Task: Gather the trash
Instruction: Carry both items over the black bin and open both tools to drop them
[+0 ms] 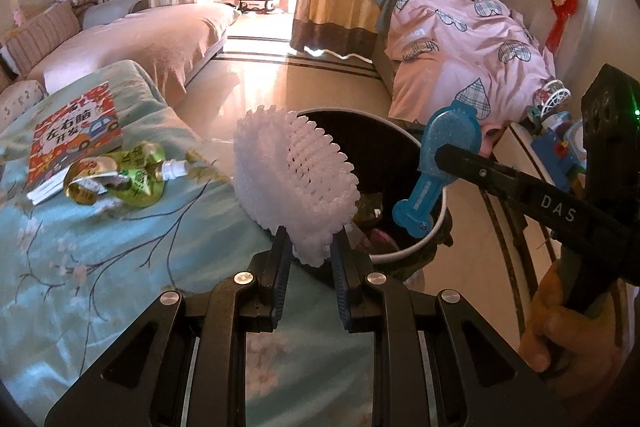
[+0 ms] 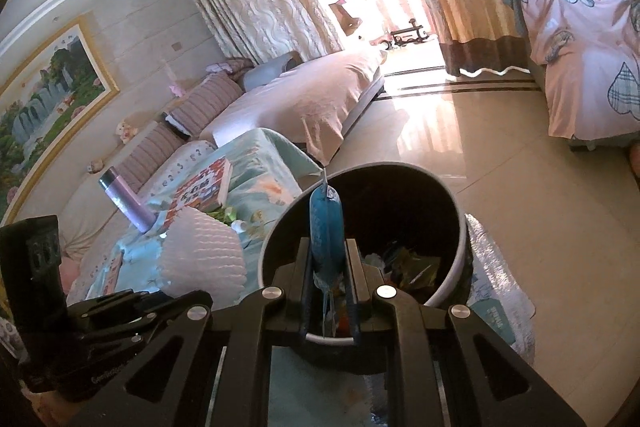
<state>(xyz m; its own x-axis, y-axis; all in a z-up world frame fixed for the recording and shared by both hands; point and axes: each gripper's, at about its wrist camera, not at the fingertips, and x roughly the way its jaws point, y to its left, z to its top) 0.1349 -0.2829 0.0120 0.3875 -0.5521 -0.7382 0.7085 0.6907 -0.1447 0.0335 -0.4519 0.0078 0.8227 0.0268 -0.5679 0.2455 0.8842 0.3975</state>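
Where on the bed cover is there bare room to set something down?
Free: the cover in front of the green pouch, left of the foam net. Crowded: around the book and pouch, and near the bin.

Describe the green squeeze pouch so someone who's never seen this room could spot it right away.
Start at the teal flowered cover beside the dark trash bin. A red children's book lies on it, and the green pouch rests against the book's near edge. It is crumpled, shiny green and gold, with a white screw spout.

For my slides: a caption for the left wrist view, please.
Left gripper holds white foam netting beside the trash bin; right gripper brings a blue wrapper.
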